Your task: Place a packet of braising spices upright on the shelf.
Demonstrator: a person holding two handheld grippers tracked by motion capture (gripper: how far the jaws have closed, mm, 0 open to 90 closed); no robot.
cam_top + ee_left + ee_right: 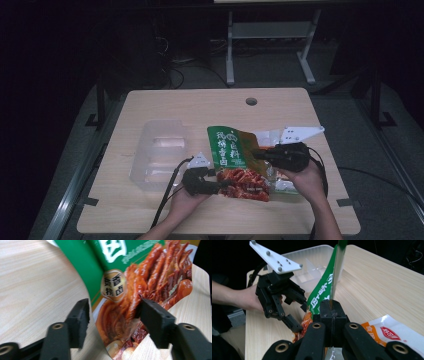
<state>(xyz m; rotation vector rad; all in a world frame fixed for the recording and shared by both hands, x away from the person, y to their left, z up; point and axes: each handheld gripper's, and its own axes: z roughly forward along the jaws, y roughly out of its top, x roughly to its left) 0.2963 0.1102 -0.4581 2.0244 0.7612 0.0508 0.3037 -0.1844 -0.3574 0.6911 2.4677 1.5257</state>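
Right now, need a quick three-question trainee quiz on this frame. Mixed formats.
1. True or false: the right gripper is shut on the green food pouch.
2. Multiple choice: the left gripper has the pouch's corner A) clamped tight, B) between open jaws, C) nowhere near.
3. Fill in: the clear plastic container lies on the pouch's ____ in the high view.

Key: 1 true; 2 B; 3 left.

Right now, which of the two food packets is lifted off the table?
The green and red packet printed with braised meat, clamped in the right gripper; the white and orange packet lies flat on the wooden table.
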